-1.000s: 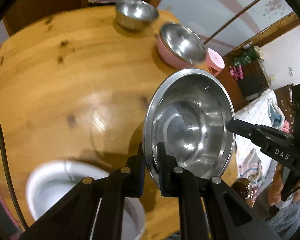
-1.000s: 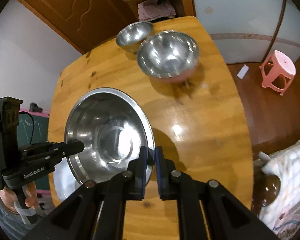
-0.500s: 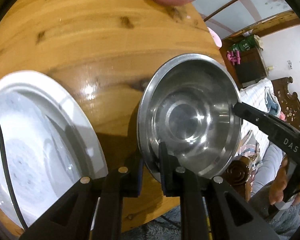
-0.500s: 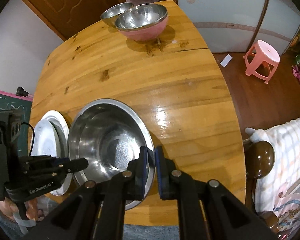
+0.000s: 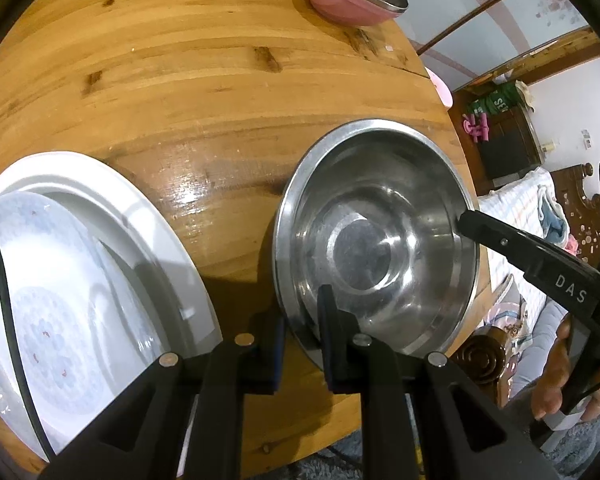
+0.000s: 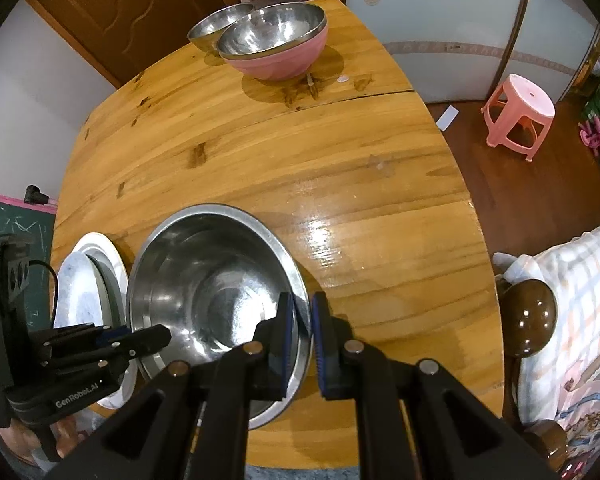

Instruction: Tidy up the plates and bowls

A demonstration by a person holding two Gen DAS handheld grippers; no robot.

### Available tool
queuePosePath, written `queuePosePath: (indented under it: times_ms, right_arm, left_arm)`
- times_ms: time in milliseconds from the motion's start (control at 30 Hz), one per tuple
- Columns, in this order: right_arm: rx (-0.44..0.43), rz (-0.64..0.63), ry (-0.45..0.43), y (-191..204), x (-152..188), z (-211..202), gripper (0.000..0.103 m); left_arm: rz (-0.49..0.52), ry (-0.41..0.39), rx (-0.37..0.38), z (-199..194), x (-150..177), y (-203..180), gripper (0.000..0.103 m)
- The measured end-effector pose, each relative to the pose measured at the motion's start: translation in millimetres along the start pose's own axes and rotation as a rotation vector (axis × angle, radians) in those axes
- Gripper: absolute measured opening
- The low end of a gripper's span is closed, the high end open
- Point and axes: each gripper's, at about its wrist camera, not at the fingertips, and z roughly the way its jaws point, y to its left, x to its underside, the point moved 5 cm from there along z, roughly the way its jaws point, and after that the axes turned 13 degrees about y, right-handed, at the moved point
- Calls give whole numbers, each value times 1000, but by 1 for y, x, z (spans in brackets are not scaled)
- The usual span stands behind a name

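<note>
A wide stainless steel basin sat on the near part of the wooden surface, just right of stacked white plates. The left hand-held gripper straddled the basin's near-left rim with its fingers slightly parted, one inside and one outside. The right hand-held gripper did likewise at the opposite rim, a narrow gap showing. At the far end stood a pink-sided steel bowl touching a smaller steel bowl.
</note>
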Motion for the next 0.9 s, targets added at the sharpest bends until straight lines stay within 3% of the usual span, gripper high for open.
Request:
queuePosePath:
  times_ms: [133, 200, 367, 467, 533, 900]
  right_arm:
    - [-1, 9, 13, -1, -1, 4, 11]
    - [-9, 19, 19, -2, -1, 6, 11]
    - [-3, 14, 5, -1, -1, 3, 12]
    - [-11, 8, -5, 1, -1, 0, 23]
    - [-7, 4, -22, 2, 0, -4, 33]
    - [-2, -27, -71, 10, 9, -18, 34]
  left_arm:
    - [9, 4, -10, 2, 3, -3, 14]
    - [14, 7, -13, 2, 4, -5, 20]
    - [2, -19, -37, -4, 1, -3, 53]
    - [-11, -52, -45, -13, 0, -1, 66]
    - [-18, -70, -43, -19, 1, -2, 70]
    - [-34, -199, -105, -52, 6, 3, 78]
